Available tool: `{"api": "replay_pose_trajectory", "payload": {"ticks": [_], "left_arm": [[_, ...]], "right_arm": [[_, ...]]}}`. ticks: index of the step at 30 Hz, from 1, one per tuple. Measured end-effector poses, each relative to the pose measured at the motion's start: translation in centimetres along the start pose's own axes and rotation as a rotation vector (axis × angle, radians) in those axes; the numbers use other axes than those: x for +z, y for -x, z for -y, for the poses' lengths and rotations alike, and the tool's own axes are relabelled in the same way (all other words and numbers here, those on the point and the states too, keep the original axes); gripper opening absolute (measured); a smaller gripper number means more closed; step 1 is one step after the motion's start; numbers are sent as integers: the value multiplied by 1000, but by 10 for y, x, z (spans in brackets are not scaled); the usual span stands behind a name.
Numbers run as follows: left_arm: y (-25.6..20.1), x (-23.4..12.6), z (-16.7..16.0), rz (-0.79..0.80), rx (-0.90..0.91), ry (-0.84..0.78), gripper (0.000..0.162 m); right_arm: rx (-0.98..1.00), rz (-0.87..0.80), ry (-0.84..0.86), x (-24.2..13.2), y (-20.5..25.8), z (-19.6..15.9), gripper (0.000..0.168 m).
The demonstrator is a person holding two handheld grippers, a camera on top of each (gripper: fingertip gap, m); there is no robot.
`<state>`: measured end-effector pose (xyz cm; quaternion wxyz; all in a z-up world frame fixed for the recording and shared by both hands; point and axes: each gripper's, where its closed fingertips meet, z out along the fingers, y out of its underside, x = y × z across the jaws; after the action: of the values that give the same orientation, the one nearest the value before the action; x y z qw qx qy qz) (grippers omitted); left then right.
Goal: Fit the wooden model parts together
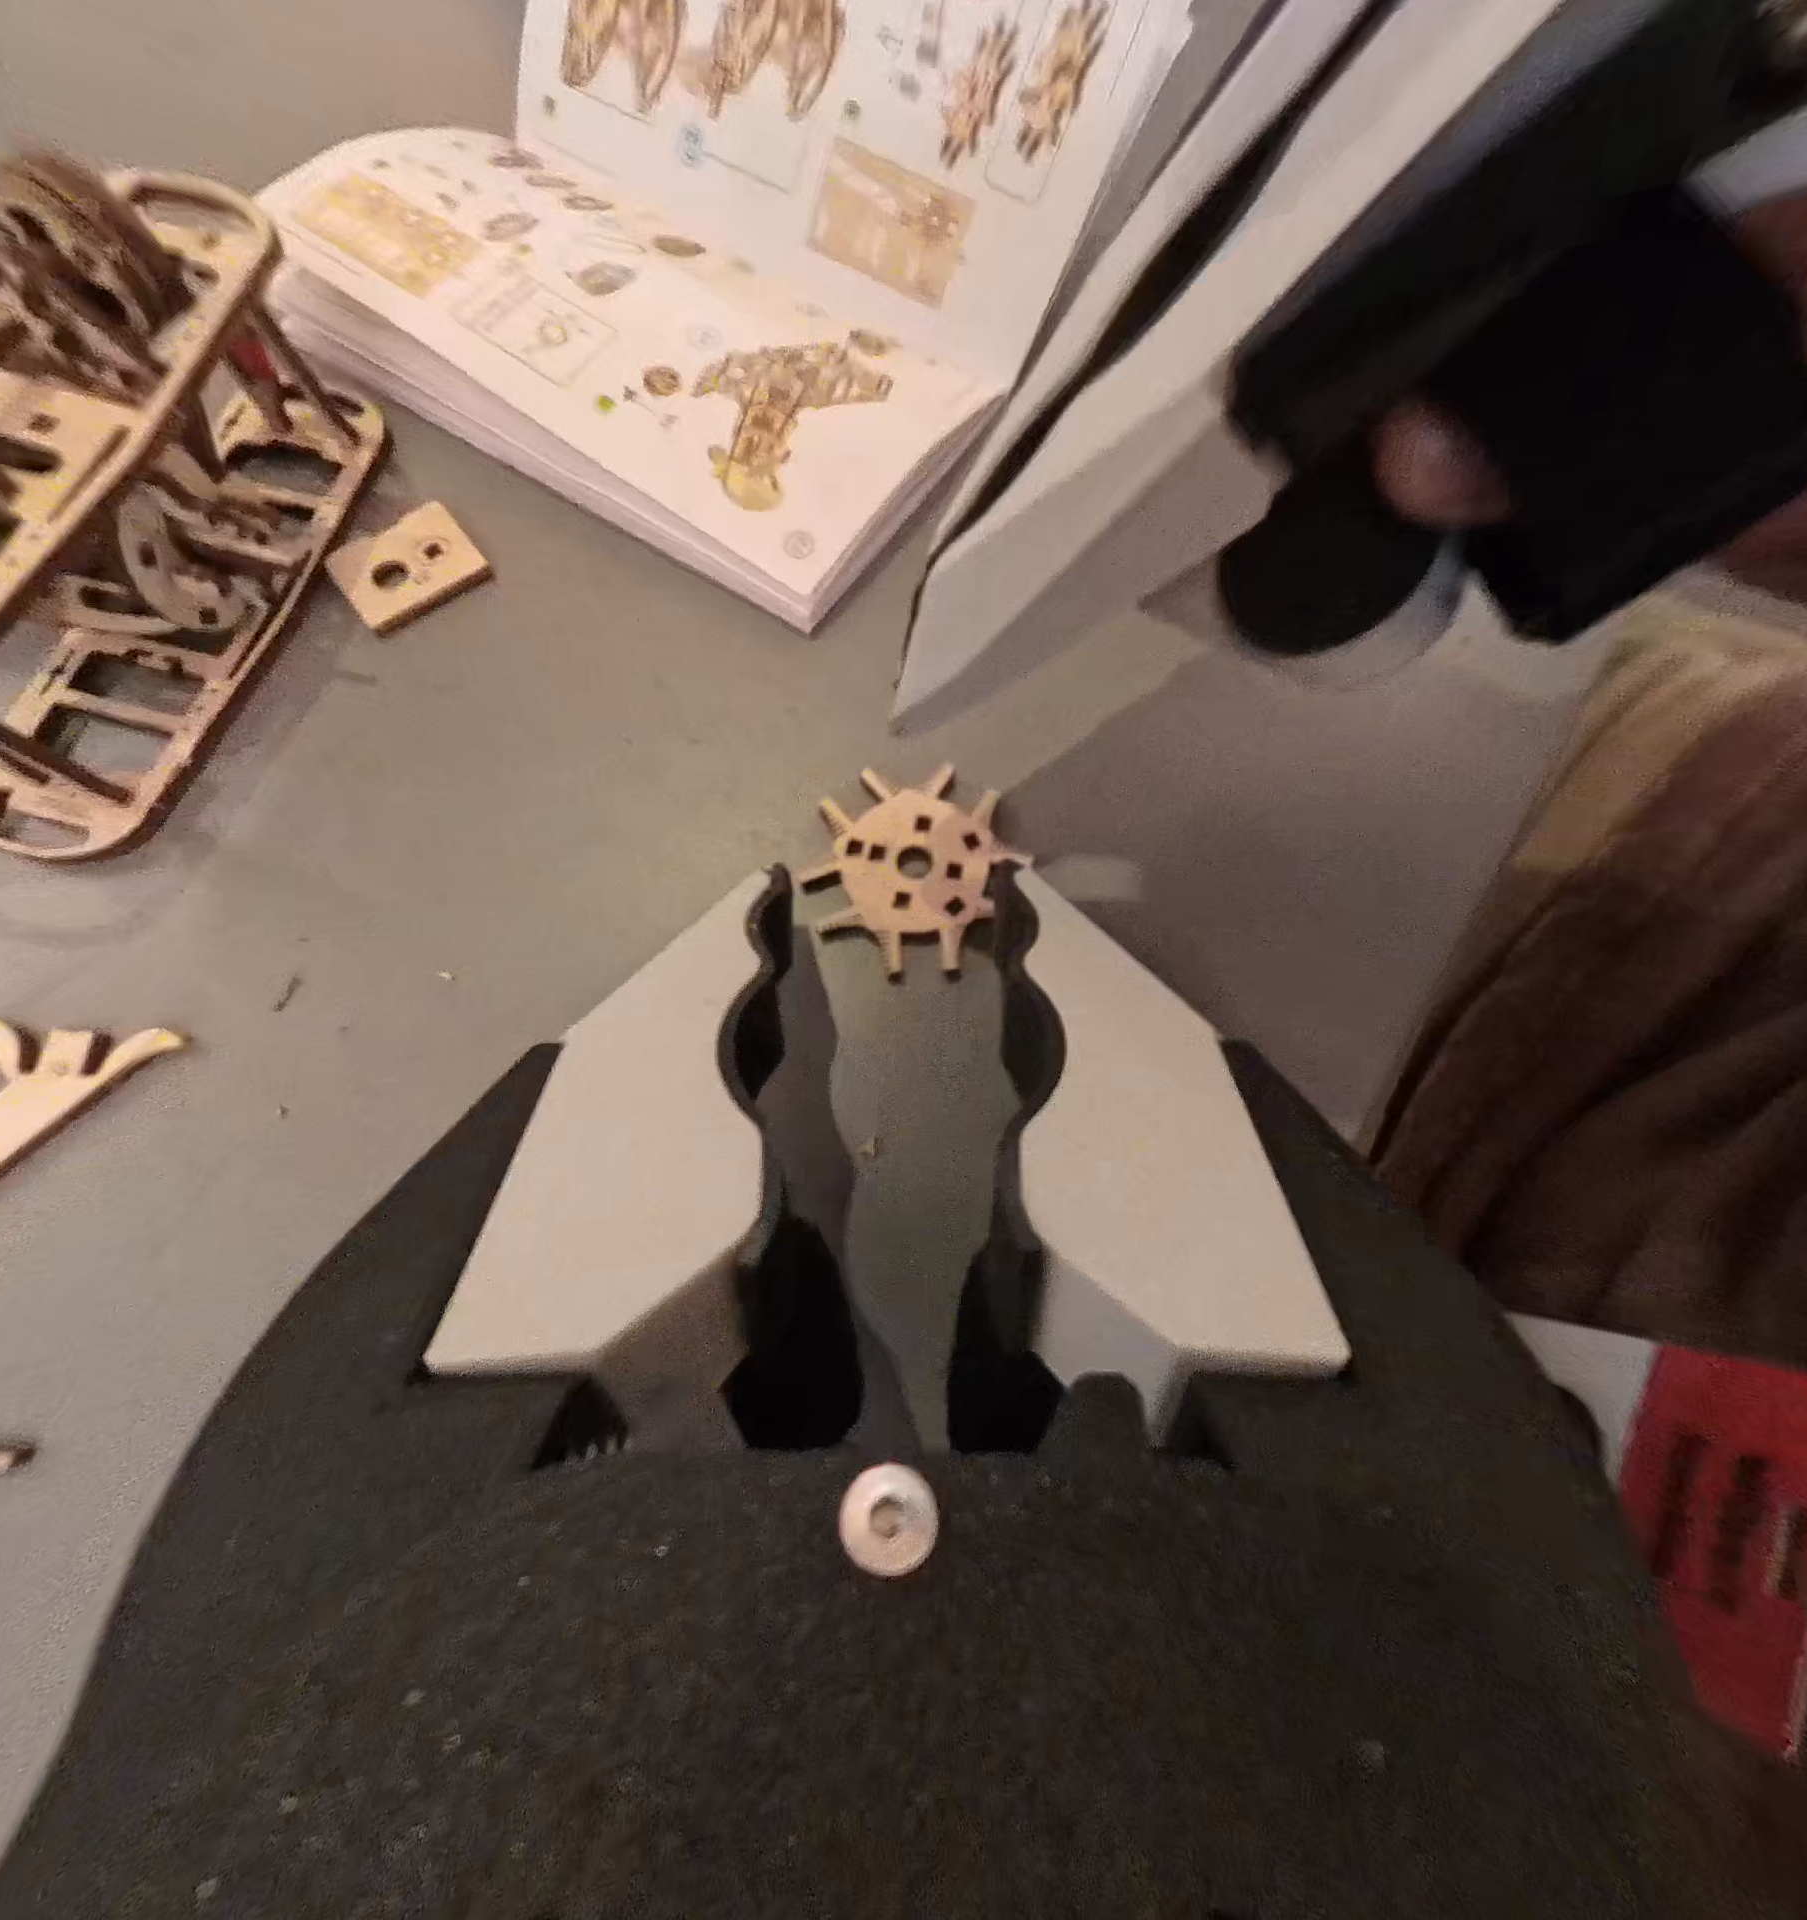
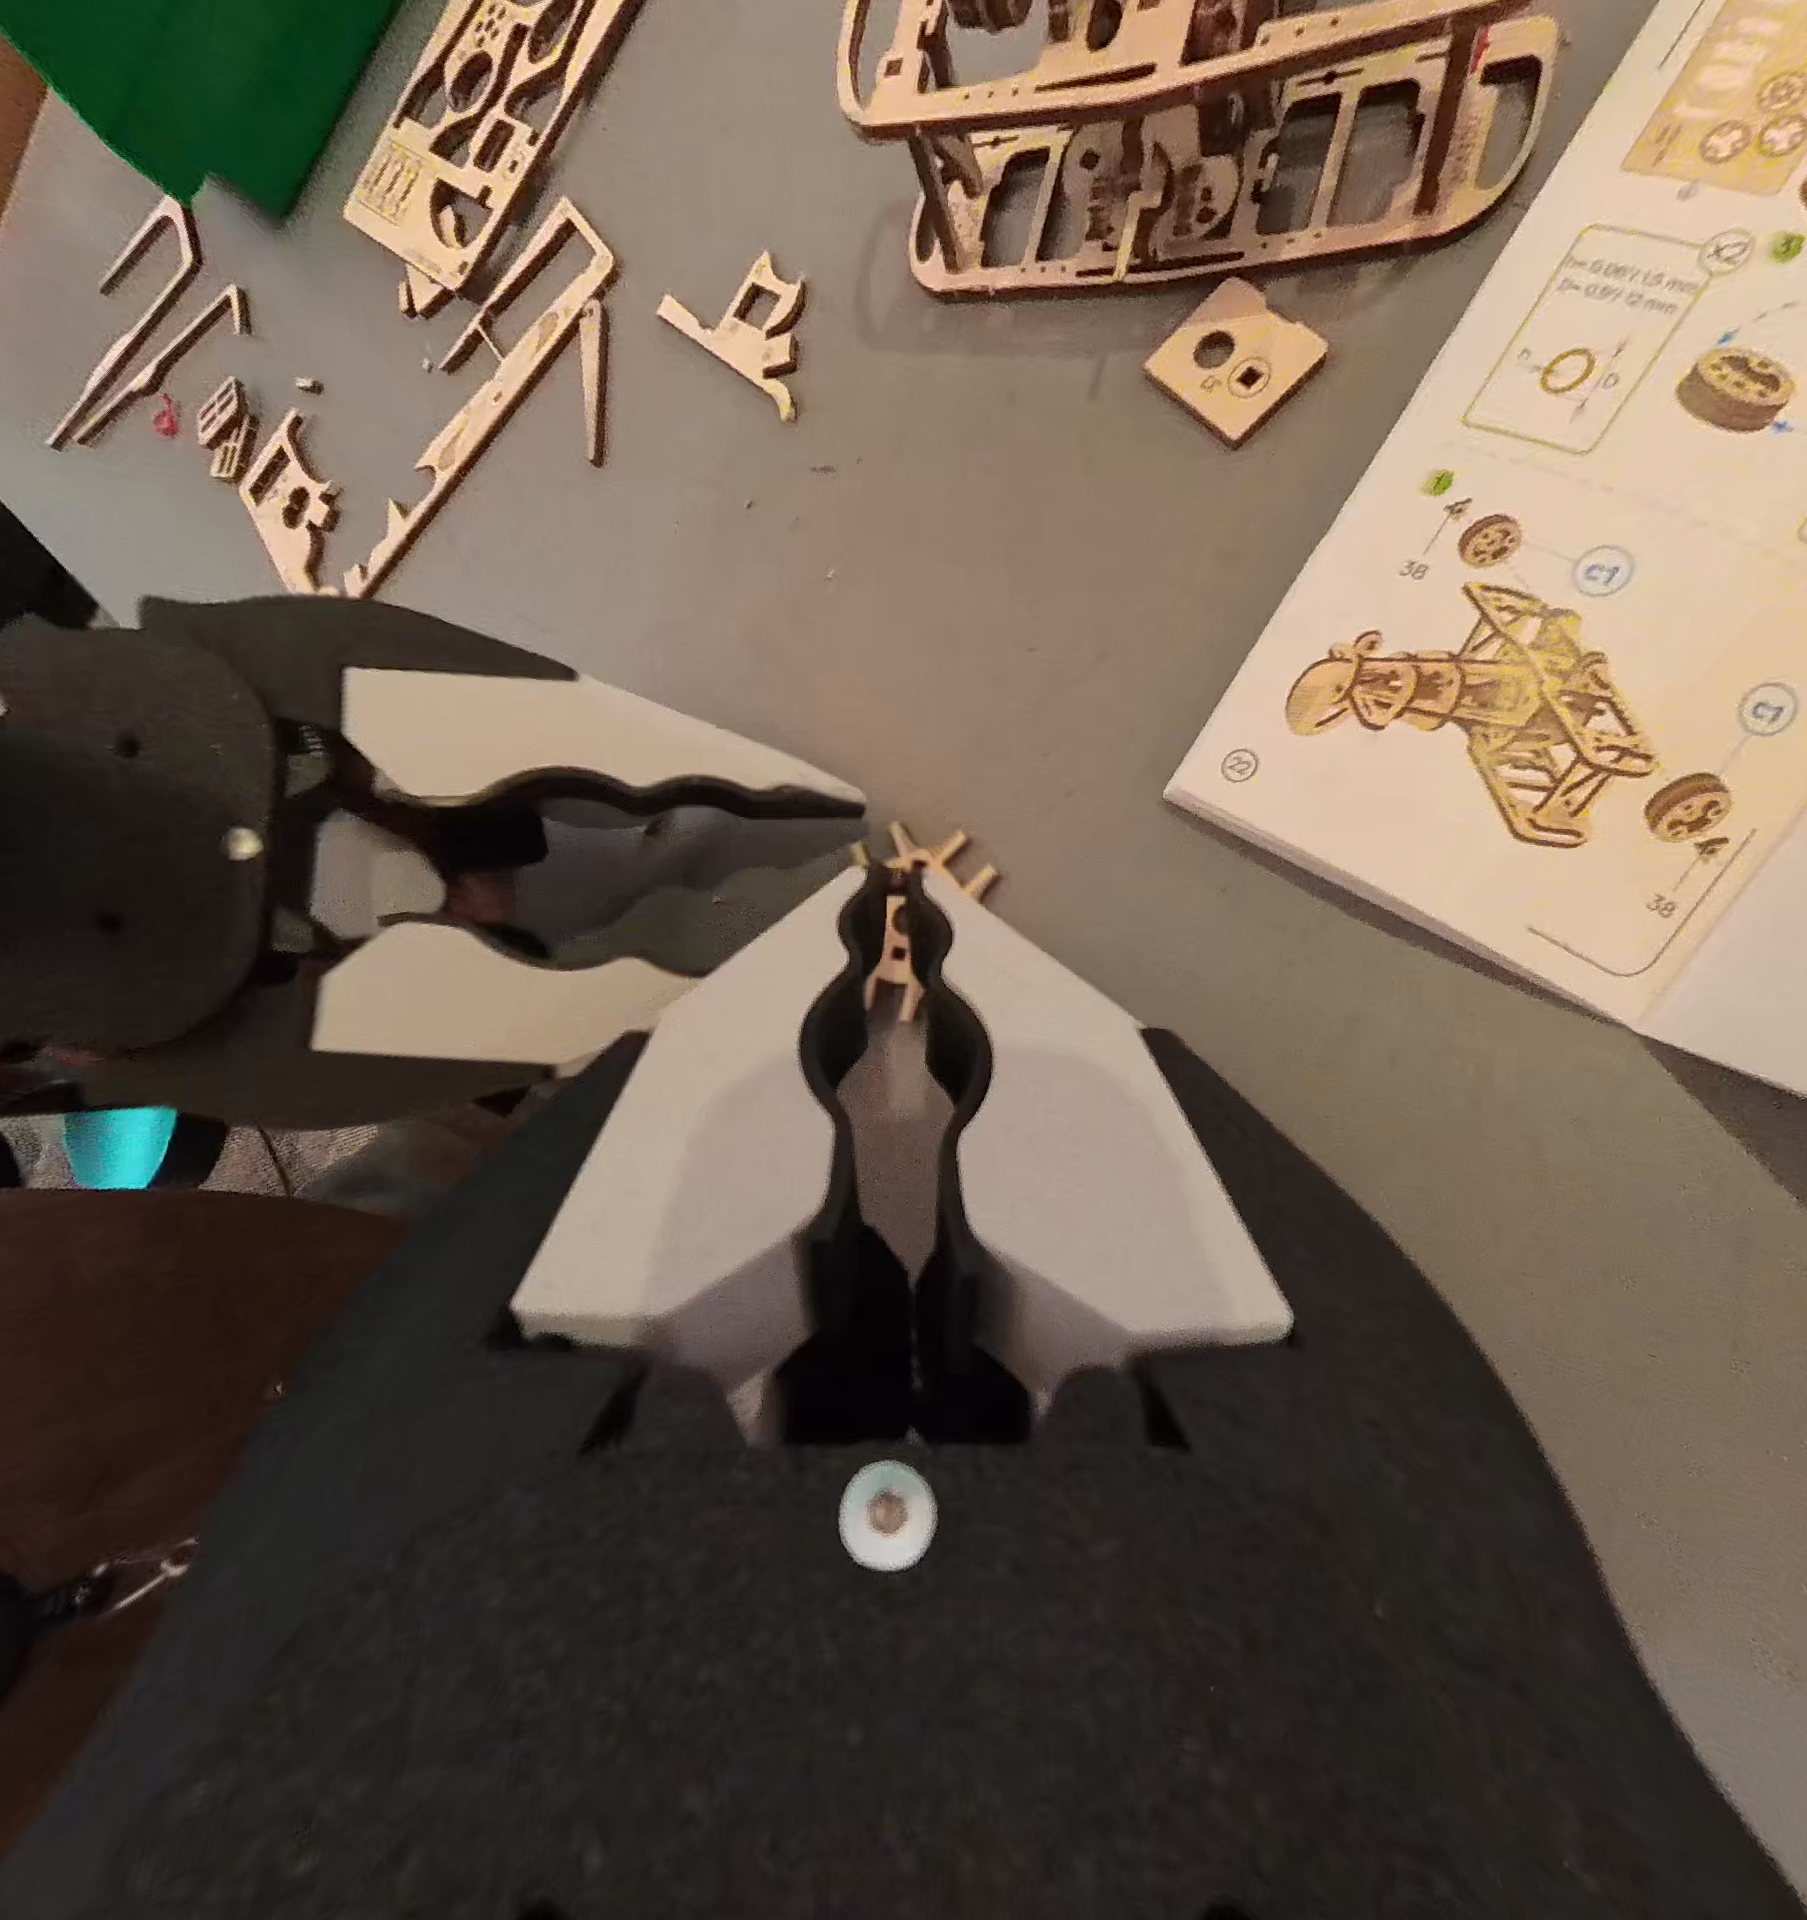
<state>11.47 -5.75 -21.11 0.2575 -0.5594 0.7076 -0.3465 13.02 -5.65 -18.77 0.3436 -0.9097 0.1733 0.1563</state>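
A small wooden spiked disc [image 1: 878,868] with a centre hole lies flat on the grey table. My left gripper [image 1: 894,894] is open, its two fingertips on either side of the disc, the right tip at one spike. My right gripper [image 2: 894,883] is shut and empty. It hovers tip-down just over the disc, which shows through the slit between its pads [image 2: 899,940]. In the left wrist view the right gripper [image 1: 904,707] comes in from the upper right. In the right wrist view the left gripper [image 2: 805,862] reaches in from the left.
A half-built wooden model frame [image 1: 99,468] [image 2: 1190,135] stands behind. A small square plate with holes [image 1: 411,566] [image 2: 1237,358] lies beside it. An open instruction booklet [image 1: 670,343] [image 2: 1553,623] lies to the right. Loose wooden parts [image 2: 307,416] and a cut sheet [image 2: 473,125] lie at the far left.
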Motion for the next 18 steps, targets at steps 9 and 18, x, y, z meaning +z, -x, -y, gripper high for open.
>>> {"api": "replay_pose_trajectory", "payload": {"ticks": [9, 18], "left_arm": [[3, 4, -2, -245, 409, 8, 51], [-9, 16, -3, -391, 380, 72, 40]], "right_arm": [[-10, -29, -6, 12, -1, -6, 3], [35, -102, -52, 14, -10, -9, 3]]}}
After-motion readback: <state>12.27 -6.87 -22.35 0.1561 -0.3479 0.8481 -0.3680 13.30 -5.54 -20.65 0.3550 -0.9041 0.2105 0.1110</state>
